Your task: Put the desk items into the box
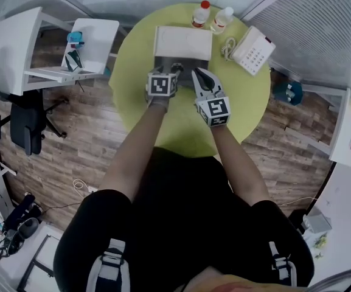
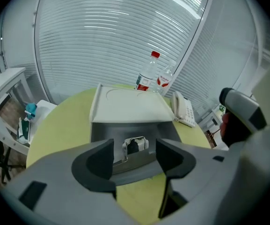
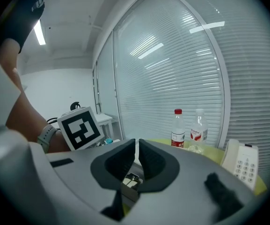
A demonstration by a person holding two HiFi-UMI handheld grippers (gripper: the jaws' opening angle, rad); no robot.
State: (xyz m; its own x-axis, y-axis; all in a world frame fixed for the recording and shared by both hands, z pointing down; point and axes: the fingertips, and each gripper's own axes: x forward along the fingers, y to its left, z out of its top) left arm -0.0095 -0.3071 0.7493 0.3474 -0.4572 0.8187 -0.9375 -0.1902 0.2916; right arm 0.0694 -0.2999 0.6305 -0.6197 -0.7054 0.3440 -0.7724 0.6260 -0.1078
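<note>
At centre frame, on round yellow-green table [image 1: 135, 105]: open grey box [image 1: 187, 63] with raised white lid, holding black binder clip with silver handles [image 2: 135, 146]. Over it, left gripper [image 2: 135, 150], fingers released wide, empty. Just right, right gripper [image 3: 137, 156], clenched, empty.

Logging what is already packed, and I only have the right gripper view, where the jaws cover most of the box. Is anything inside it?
Observer: Yes. The left gripper view shows a small black-and-silver clip lying inside the grey box.
Operator: Is the left gripper holding anything?
Observer: No. The left gripper is open, with nothing between its jaws, above the box's near edge.
Operator: Is the box closed?
Observer: No. In the head view its white lid is folded back on the far side.
</note>
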